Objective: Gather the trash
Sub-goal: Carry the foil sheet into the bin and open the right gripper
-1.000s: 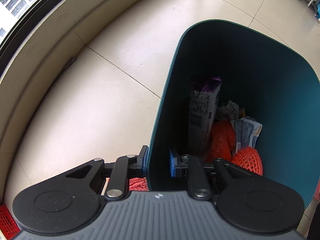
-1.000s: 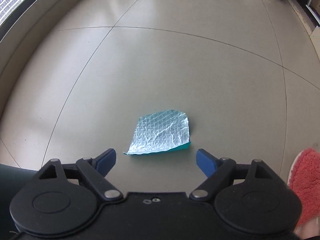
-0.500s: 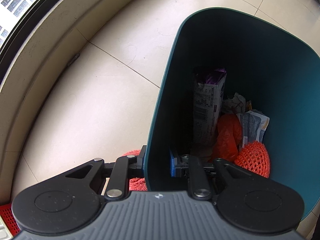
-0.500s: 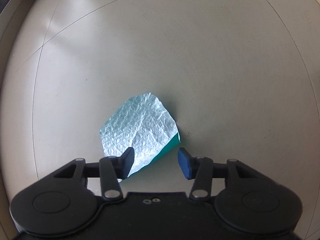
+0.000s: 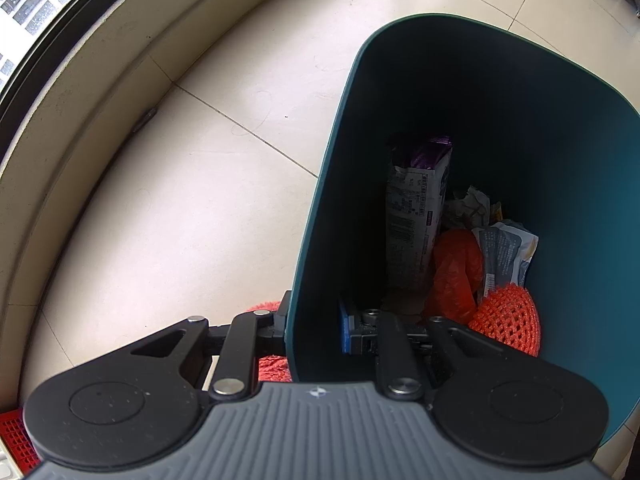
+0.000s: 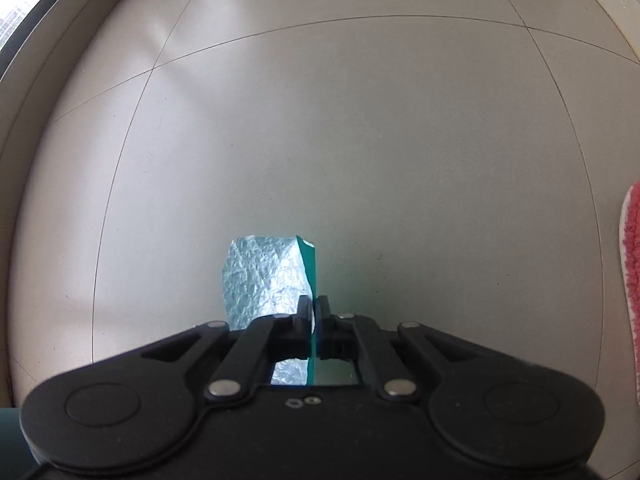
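My left gripper (image 5: 314,326) is shut on the near wall of a dark teal trash bin (image 5: 320,220), one finger outside and one inside. The bin holds a purple and white packet (image 5: 418,216), crumpled paper (image 5: 470,206), an orange bag (image 5: 454,272), a pale wrapper (image 5: 506,254) and an orange mesh net (image 5: 506,318). My right gripper (image 6: 313,314) is shut on a silver foil wrapper with a teal underside (image 6: 264,280), held on edge above the tiled floor (image 6: 360,140).
A low wall ledge under a window (image 5: 80,92) curves along the left. A red fuzzy slipper (image 5: 272,364) lies under my left gripper, another (image 6: 632,264) at the right edge of the right wrist view. A red crate corner (image 5: 16,432) shows at bottom left.
My right gripper has closed on the foil wrapper and lifted it off the floor, turning it on edge. My left gripper keeps its hold on the bin wall, which has shifted slightly.
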